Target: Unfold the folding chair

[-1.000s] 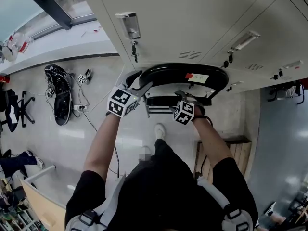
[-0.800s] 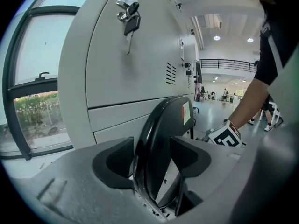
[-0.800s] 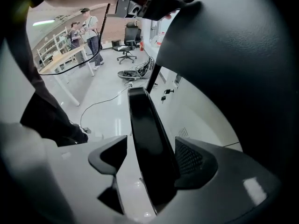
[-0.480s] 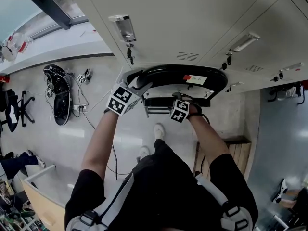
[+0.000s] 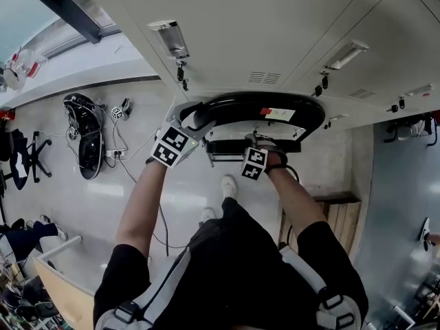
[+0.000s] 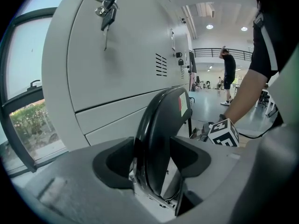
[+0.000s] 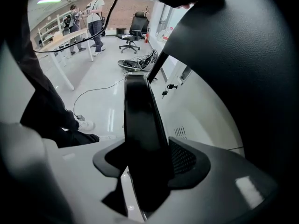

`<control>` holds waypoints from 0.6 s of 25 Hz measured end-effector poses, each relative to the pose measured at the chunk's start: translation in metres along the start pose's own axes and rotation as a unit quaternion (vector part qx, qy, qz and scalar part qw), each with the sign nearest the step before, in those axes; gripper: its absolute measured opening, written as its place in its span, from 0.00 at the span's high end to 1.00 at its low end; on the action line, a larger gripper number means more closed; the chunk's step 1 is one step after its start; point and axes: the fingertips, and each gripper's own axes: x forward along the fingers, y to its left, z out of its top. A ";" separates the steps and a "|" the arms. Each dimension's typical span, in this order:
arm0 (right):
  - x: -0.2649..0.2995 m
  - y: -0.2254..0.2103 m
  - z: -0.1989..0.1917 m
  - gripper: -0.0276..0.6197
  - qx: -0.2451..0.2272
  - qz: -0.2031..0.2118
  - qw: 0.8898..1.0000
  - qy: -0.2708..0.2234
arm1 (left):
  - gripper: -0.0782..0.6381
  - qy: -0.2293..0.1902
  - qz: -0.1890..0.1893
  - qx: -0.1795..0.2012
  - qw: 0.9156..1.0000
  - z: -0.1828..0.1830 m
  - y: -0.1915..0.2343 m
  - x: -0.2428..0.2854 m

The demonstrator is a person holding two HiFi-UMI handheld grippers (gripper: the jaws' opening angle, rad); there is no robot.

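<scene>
Leaning folded against the lockers (image 5: 275, 33), the folding chair (image 5: 265, 107) is clamped at its curved top rim by the left gripper (image 5: 192, 120) as an anchor, while the right gripper (image 5: 258, 143), its jaws closing on the black seat edge between them, presumably prepares to swing it open.

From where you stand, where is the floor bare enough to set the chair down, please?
The widest bare floor lies at the person's left, between the cables and the office chair. Crowded: black gear against the window wall, the wooden pallet on the right, the folding chair and lockers ahead.
</scene>
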 end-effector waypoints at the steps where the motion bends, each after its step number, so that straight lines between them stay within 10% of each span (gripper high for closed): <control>1: 0.000 0.002 -0.001 0.59 -0.001 -0.003 1.000 0.000 | 0.55 0.004 -0.005 0.006 1.000 -0.001 -0.003 -0.001; 8: -0.006 0.024 -0.004 0.59 -0.006 -0.023 1.000 0.001 | 0.54 0.022 -0.019 0.076 0.997 0.002 -0.016 -0.004; 15: -0.010 0.049 -0.008 0.59 -0.008 -0.032 0.999 0.005 | 0.54 0.006 -0.047 0.026 0.999 0.008 -0.015 0.004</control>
